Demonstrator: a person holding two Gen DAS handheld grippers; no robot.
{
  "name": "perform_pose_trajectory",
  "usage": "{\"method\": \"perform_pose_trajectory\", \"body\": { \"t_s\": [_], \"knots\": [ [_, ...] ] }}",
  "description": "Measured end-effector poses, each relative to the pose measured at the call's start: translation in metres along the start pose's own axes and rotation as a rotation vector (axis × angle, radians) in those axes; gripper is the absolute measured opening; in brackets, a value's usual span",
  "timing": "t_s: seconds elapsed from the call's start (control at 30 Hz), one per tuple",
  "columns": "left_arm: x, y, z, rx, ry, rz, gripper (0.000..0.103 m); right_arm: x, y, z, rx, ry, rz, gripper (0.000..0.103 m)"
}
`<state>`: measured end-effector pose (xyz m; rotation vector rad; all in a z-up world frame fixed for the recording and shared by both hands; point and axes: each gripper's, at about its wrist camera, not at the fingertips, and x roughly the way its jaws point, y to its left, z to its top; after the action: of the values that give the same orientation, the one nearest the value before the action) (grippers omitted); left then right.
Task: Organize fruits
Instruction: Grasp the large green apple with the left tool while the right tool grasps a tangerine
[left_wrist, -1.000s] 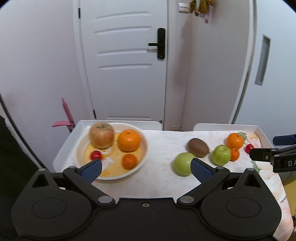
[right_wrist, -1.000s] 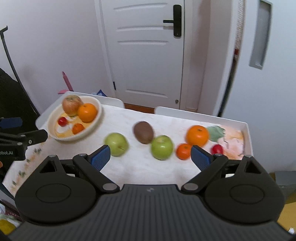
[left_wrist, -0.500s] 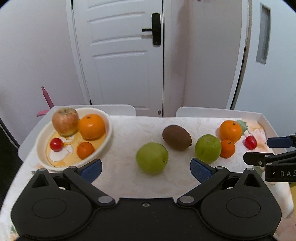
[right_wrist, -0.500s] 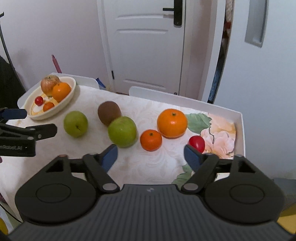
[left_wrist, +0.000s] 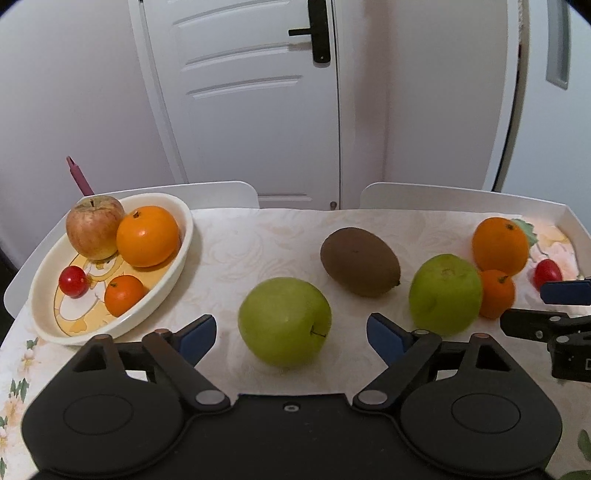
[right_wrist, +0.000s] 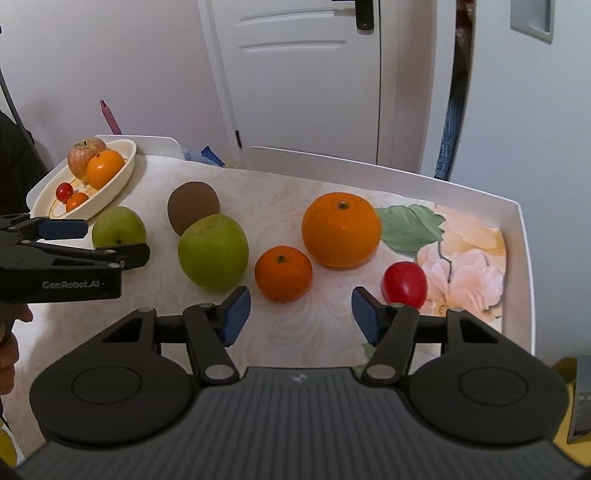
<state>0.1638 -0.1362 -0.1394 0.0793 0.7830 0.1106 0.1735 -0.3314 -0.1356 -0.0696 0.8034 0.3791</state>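
A cream bowl (left_wrist: 177, 258) at the table's left holds a red-yellow apple (left_wrist: 94, 227), a large orange (left_wrist: 147, 236), a small orange (left_wrist: 123, 295) and a red cherry tomato (left_wrist: 73, 281). My left gripper (left_wrist: 291, 336) is open, its blue pads either side of a green apple (left_wrist: 284, 321). Behind lie a kiwi (left_wrist: 360, 261) and a second green apple (left_wrist: 445, 293). My right gripper (right_wrist: 301, 314) is open and empty, just in front of a small orange (right_wrist: 283, 274), with a large orange (right_wrist: 341, 229) behind and a red tomato (right_wrist: 404, 283) at its right pad.
A white raised rim (right_wrist: 526, 258) bounds the table at right and back. The cloth has a flower print (right_wrist: 461, 266) at right. White chair backs (left_wrist: 221, 190) and a door (left_wrist: 258, 92) stand behind. A pink stick (left_wrist: 79, 181) rises behind the bowl.
My left gripper moved right and forward from the bowl to the green apple, which now sits between its pads. My right gripper moved right and closer to the small orange and tomato.
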Motion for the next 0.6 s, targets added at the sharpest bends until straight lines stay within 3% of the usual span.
{"method": "perform_pose_trajectory", "body": {
  "t_s": [0.2,0.37,0.6],
  "knots": [
    [0.009,0.001,0.000,-0.004,0.012,0.002,0.080,0.007,0.000,0.003,-0.002,-0.005,0.020,0.071],
    [0.013,0.000,-0.001,0.007,0.014,0.006,0.063,0.011,0.002,0.003,0.000,-0.008,0.026,0.068],
    [0.009,0.004,-0.002,0.002,0.017,-0.008,0.062,0.016,0.006,0.006,0.001,-0.010,0.031,0.063]
  ]
}}
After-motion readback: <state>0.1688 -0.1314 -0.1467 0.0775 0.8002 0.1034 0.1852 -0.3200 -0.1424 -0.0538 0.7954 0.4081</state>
